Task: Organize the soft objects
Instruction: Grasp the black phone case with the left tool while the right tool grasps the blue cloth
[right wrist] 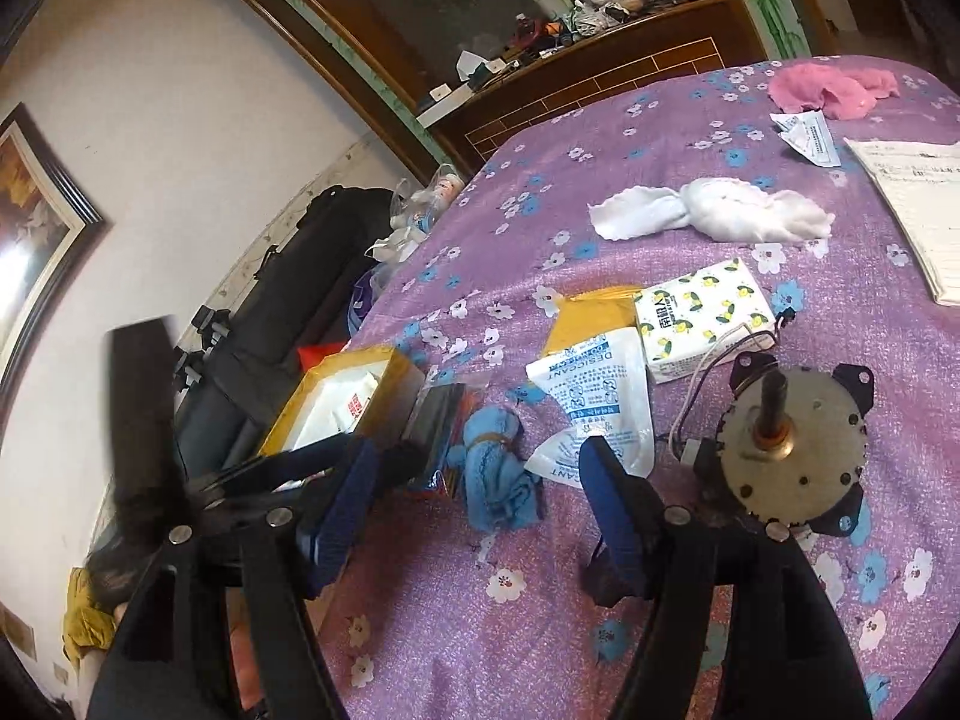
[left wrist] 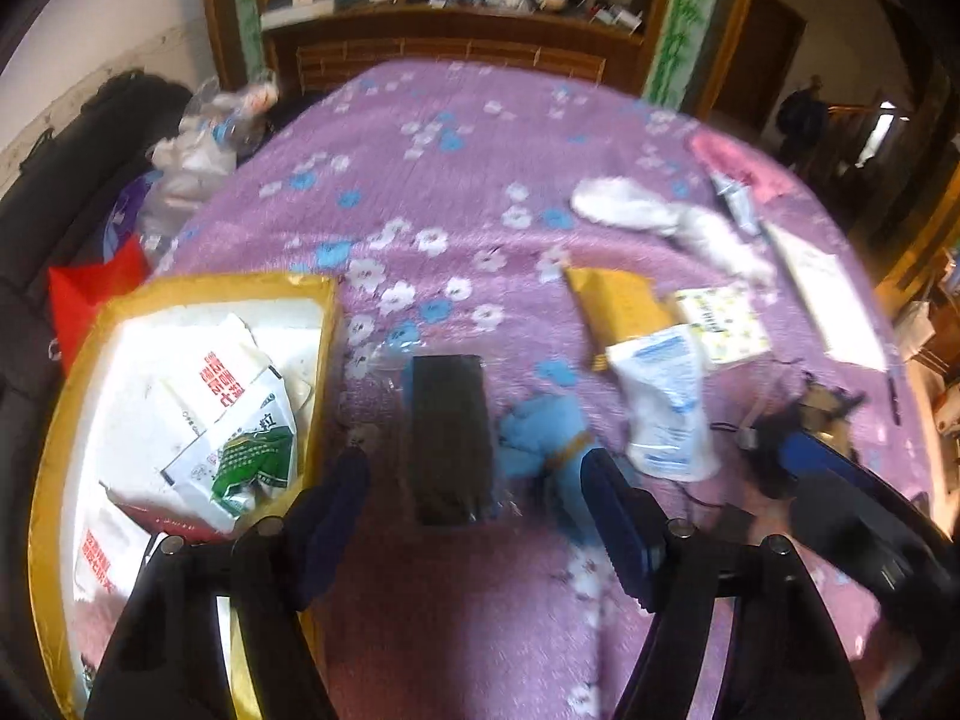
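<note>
Both open & empty, left gripper [left wrist: 474, 516] over black packet [left wrist: 449, 444], right gripper [right wrist: 480, 498] over blue cloth [right wrist: 498, 480]: the grippers sit close, so they may collide.

On the purple bedspread [right wrist: 690, 600]: one yellow box [left wrist: 321, 360], at least three printed sachets [left wrist: 240, 408] inside it. One black packet in clear wrap [left wrist: 447, 450]. One blue cloth bundle [right wrist: 498, 474]. One desiccant pouch [right wrist: 594, 408]. One yellow envelope [left wrist: 618, 306]. One tissue pack [right wrist: 702, 318]. One white cloth [right wrist: 714, 216], one pink cloth [right wrist: 828, 90]. One small crumpled sachet [right wrist: 807, 135]. One paper sheet [right wrist: 918, 210]. One metal motor [right wrist: 792, 444]. Two grippers, left [left wrist: 474, 510] and right [right wrist: 480, 504].
</note>
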A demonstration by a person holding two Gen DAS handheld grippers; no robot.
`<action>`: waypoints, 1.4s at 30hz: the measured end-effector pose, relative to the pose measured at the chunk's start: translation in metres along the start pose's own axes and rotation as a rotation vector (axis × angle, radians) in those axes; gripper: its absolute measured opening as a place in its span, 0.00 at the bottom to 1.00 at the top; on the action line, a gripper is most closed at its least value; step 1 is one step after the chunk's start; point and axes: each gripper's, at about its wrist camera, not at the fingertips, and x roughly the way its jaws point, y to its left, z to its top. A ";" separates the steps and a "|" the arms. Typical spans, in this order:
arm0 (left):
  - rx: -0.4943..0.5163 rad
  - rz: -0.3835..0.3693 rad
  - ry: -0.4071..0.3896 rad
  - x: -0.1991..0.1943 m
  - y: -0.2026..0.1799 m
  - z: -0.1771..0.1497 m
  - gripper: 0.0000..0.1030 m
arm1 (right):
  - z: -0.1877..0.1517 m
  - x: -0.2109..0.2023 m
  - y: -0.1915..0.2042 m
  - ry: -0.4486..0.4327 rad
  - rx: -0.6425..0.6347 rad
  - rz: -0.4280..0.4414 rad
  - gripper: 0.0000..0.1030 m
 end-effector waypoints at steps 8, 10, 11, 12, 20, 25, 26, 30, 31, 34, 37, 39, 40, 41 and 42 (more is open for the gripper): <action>-0.022 0.043 0.117 0.038 0.002 0.010 0.39 | 0.000 0.001 0.000 0.007 -0.002 -0.003 0.68; -0.006 0.069 0.099 0.037 0.003 0.008 0.36 | -0.001 0.003 0.000 0.012 -0.002 -0.002 0.68; -0.010 0.055 0.096 0.035 0.005 0.007 0.36 | -0.002 0.004 0.000 0.017 -0.002 -0.001 0.68; -0.033 0.032 0.092 0.033 0.009 0.006 0.36 | -0.002 0.005 0.000 0.020 -0.004 -0.002 0.68; -0.192 -0.109 0.011 -0.017 0.040 -0.026 0.35 | -0.010 0.020 0.016 0.076 -0.062 0.019 0.68; -0.293 -0.195 -0.128 -0.066 0.058 -0.066 0.34 | -0.008 0.057 0.034 0.171 -0.127 -0.061 0.67; -0.302 -0.205 -0.144 -0.072 0.059 -0.071 0.34 | -0.006 0.068 0.039 0.190 -0.150 -0.101 0.66; -0.322 -0.226 -0.170 -0.086 0.059 -0.081 0.33 | -0.008 0.098 0.044 0.220 -0.226 -0.217 0.40; -0.321 -0.224 -0.174 -0.088 0.057 -0.082 0.33 | -0.012 0.101 0.039 0.232 -0.223 -0.230 0.24; -0.318 -0.202 -0.206 -0.094 0.051 -0.087 0.32 | -0.012 0.086 0.031 0.199 -0.177 -0.205 0.20; -0.320 -0.203 -0.211 -0.099 0.047 -0.092 0.32 | -0.009 0.066 0.029 0.150 -0.153 -0.161 0.19; -0.326 -0.194 -0.222 -0.105 0.044 -0.094 0.32 | -0.007 0.059 0.030 0.140 -0.142 -0.120 0.18; -0.319 -0.193 -0.227 -0.109 0.041 -0.095 0.32 | -0.007 0.055 0.032 0.138 -0.138 -0.091 0.18; -0.319 -0.192 -0.230 -0.116 0.039 -0.097 0.31 | -0.005 0.054 0.035 0.139 -0.137 -0.073 0.18; -0.320 -0.190 -0.236 -0.120 0.038 -0.098 0.31 | -0.005 0.053 0.036 0.141 -0.137 -0.056 0.18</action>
